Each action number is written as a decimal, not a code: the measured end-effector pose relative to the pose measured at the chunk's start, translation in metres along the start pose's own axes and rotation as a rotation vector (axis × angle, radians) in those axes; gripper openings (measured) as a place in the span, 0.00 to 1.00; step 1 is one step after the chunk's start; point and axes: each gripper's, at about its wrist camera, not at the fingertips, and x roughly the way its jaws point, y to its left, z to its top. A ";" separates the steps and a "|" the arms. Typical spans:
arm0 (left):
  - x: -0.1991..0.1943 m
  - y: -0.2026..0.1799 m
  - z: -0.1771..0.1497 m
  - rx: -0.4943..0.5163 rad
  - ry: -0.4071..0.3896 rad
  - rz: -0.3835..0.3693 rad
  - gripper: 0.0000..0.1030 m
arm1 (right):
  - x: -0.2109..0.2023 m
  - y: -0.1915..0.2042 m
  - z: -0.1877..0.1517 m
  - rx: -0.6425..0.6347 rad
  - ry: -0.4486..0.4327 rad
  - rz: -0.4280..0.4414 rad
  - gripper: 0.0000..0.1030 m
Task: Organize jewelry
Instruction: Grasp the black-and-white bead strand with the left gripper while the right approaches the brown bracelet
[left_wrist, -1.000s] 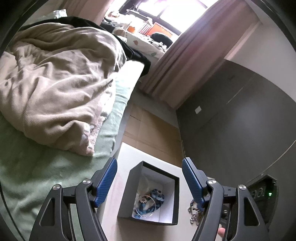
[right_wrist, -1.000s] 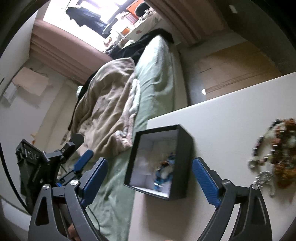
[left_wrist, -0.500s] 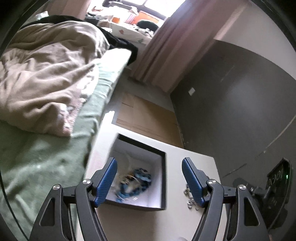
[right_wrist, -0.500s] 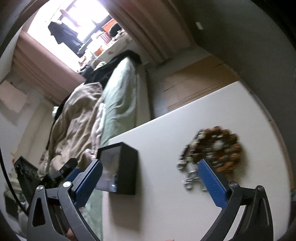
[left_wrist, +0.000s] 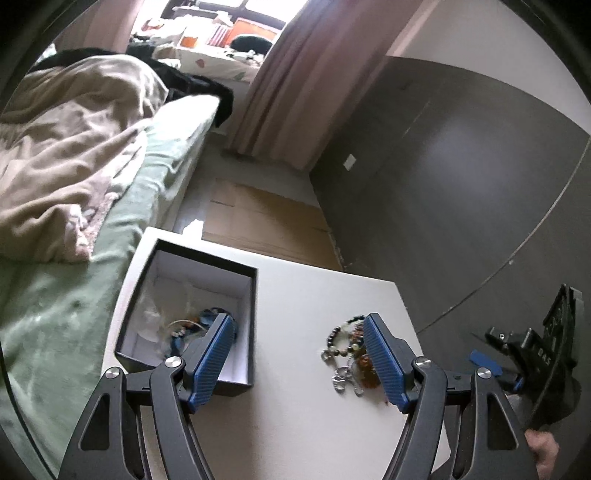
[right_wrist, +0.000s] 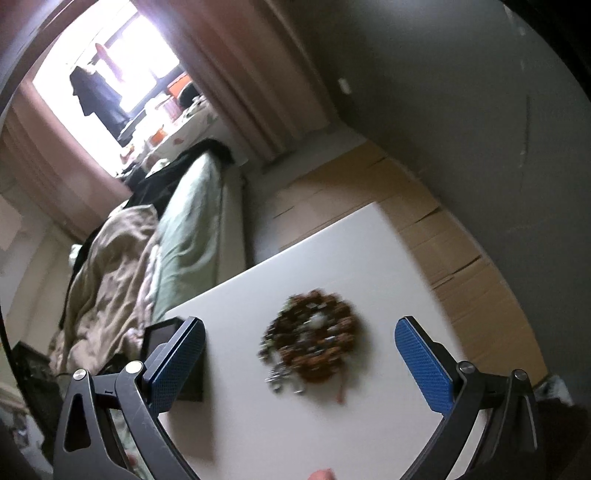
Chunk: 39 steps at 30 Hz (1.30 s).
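Observation:
A black box with a white inside (left_wrist: 242, 275) stands at the left of the white table (left_wrist: 303, 295); it holds blue and silver jewelry (left_wrist: 184, 326). A pile of brown, black and silver bead jewelry (left_wrist: 347, 354) lies on the table to its right, blurred in the right wrist view (right_wrist: 314, 341). My left gripper (left_wrist: 297, 360) is open and empty above the table between box and pile. My right gripper (right_wrist: 301, 363) is open and empty, with the pile lying between its fingers below. The box's edge (right_wrist: 162, 332) shows behind the right gripper's left finger.
A bed with a green sheet (left_wrist: 74, 295) and a beige blanket (left_wrist: 62, 158) runs along the table's left side. A dark wall (left_wrist: 443, 203) is at the right. Cardboard sheets (left_wrist: 266, 221) lie on the floor beyond the table's far edge.
Both grippers have swung to the right, from the box toward the bead pile. The pile now sits between the right gripper's fingers. Both stay open.

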 end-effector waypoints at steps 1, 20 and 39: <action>-0.001 -0.003 0.000 0.004 -0.003 0.002 0.71 | -0.003 -0.006 0.003 0.007 -0.004 -0.002 1.00; 0.063 -0.061 0.002 0.116 0.150 0.022 0.66 | 0.009 -0.061 0.010 0.187 0.113 0.028 0.85; 0.167 -0.097 -0.019 0.272 0.326 0.073 0.39 | 0.041 -0.073 0.011 0.297 0.216 0.055 0.67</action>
